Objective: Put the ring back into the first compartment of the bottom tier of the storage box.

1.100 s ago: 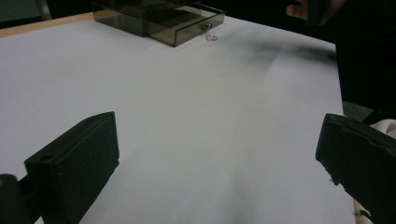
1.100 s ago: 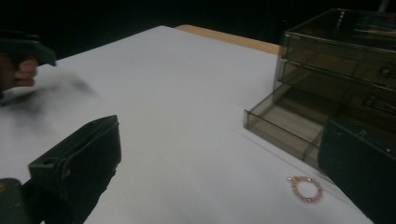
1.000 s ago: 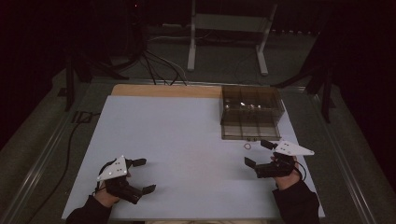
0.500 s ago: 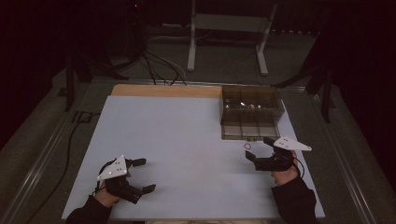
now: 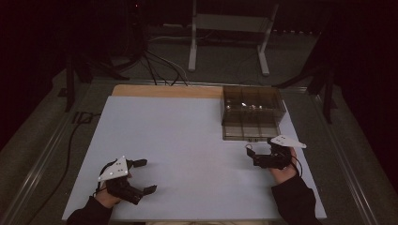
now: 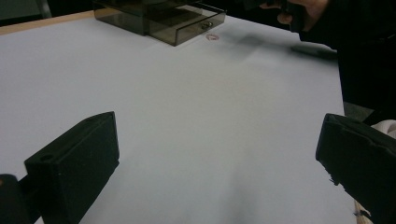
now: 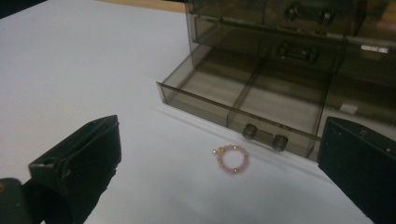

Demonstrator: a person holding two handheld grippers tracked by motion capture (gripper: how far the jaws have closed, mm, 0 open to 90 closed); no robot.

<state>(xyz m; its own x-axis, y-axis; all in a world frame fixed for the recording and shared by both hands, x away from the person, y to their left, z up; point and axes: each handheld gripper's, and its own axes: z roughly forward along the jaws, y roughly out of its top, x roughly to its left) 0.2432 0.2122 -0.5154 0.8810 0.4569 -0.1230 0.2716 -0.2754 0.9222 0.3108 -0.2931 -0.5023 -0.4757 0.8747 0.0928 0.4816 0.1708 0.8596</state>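
The right gripper is held wide open with nothing between its jaws, low over the white table sheet. Just ahead of it, centred between the jaws, a small pink beaded ring with gold beads lies on the sheet, not yet grasped. Just beyond the ring sits the pulled-out bottom drawer of a smoky transparent plastic drawer box; both drawer compartments look empty. Judged: drawer opening done, pickup and placing left. The left gripper is also spread wide and empty, well apart from ring and box.
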